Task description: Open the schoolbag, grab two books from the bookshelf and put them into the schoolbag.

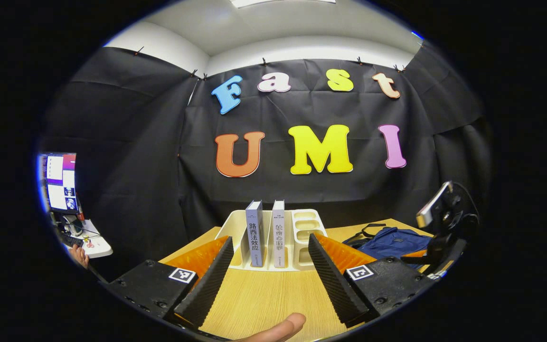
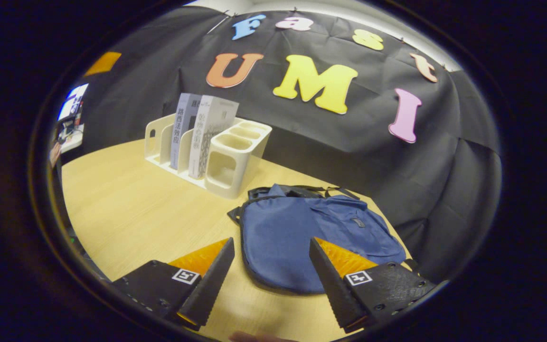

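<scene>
Tabletop (image 2: 126,204) of pale wood spreads under both my grippers. On it lies the blue schoolbag (image 2: 302,237), flat and closed, just beyond my right gripper (image 2: 269,280), whose fingers stand spread and hold nothing. Near the bag's far left corner I see the white bookshelf (image 1: 278,237), with the two books (image 1: 266,232) upright side by side in its slots. My left gripper (image 1: 269,280) faces those spines from across the table, its fingers likewise wide apart and bare. A fingertip (image 1: 278,330) shows at the bottom edge of the left gripper view.
</scene>
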A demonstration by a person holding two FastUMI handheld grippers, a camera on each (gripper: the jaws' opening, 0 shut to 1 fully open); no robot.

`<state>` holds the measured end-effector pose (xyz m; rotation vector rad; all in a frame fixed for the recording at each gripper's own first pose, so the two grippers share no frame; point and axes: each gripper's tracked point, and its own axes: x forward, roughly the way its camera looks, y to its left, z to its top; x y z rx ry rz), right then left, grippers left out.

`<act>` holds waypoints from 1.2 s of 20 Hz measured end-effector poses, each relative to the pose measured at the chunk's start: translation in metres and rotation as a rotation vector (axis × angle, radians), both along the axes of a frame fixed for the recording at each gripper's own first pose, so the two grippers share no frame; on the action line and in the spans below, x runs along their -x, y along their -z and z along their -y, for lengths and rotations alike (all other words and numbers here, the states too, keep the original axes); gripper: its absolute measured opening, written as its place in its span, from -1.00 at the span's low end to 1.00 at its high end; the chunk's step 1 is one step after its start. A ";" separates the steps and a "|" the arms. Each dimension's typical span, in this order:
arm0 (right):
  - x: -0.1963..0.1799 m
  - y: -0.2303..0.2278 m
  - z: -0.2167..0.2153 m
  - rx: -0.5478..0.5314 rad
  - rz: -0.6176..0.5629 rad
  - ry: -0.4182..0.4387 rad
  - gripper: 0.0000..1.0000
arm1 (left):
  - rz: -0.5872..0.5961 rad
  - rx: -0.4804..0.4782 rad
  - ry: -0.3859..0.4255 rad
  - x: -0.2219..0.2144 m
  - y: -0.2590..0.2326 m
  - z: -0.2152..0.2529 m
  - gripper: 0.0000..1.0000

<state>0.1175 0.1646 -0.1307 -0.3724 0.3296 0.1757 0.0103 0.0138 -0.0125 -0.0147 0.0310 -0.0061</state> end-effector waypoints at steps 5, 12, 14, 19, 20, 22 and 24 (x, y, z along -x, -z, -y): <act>-0.034 0.031 -0.016 0.107 -0.065 0.014 0.96 | -0.013 0.004 0.001 -0.003 0.005 0.000 0.97; -0.072 0.045 -0.006 0.240 -0.082 0.066 0.96 | -0.025 -0.002 0.025 -0.009 0.011 0.012 0.97; -0.078 0.028 -0.001 0.236 -0.032 0.081 0.76 | -0.032 0.002 0.033 -0.010 0.013 0.016 0.97; -0.084 0.028 0.005 0.200 -0.073 0.102 0.72 | -0.058 0.009 0.024 -0.012 0.018 0.015 0.98; -0.085 0.022 0.004 0.170 -0.069 0.101 0.60 | -0.058 0.010 0.020 -0.012 0.018 0.015 0.98; -0.091 0.014 0.006 0.158 -0.065 0.107 0.09 | -0.059 0.018 0.021 -0.013 0.019 0.018 0.98; -0.094 0.008 0.009 0.173 -0.054 0.109 -0.46 | -0.074 0.037 0.042 -0.016 0.024 0.025 0.98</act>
